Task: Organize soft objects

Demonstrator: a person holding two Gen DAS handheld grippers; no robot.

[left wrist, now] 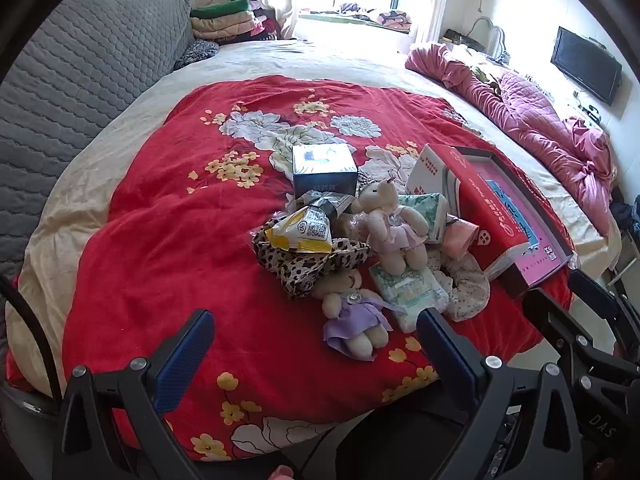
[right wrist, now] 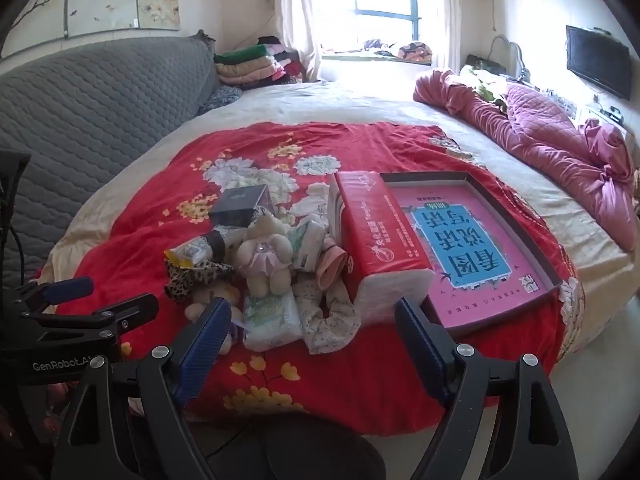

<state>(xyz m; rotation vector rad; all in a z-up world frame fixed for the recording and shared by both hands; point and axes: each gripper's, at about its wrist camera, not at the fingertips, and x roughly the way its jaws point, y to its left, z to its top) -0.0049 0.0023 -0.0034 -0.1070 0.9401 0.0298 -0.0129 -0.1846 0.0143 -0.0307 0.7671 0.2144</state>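
Observation:
A pile of soft things lies on the red floral blanket (left wrist: 180, 240). It holds a bear in a purple dress (left wrist: 356, 320), a bear in a pink dress (left wrist: 394, 228), a leopard-print cloth (left wrist: 308, 264), a white tissue pack (left wrist: 408, 292), a floral cloth (left wrist: 468, 284) and a pink cloth (left wrist: 460, 236). My left gripper (left wrist: 314, 320) hovers open just short of the purple-dress bear and grips nothing. My right gripper (right wrist: 312, 306) is open too, short of the tissue pack (right wrist: 272, 316) and floral cloth (right wrist: 332, 320). Its left finger hides part of the purple-dress bear.
A red tissue brick (right wrist: 380, 240) lies beside a dark tray holding a pink book (right wrist: 472, 248). A blue box (left wrist: 324, 170) and a yellow snack packet (left wrist: 304, 230) are in the pile. The grey headboard (left wrist: 80, 80) stands left, a pink quilt (right wrist: 560, 140) lies right, and a TV (right wrist: 598, 64) hangs on the wall.

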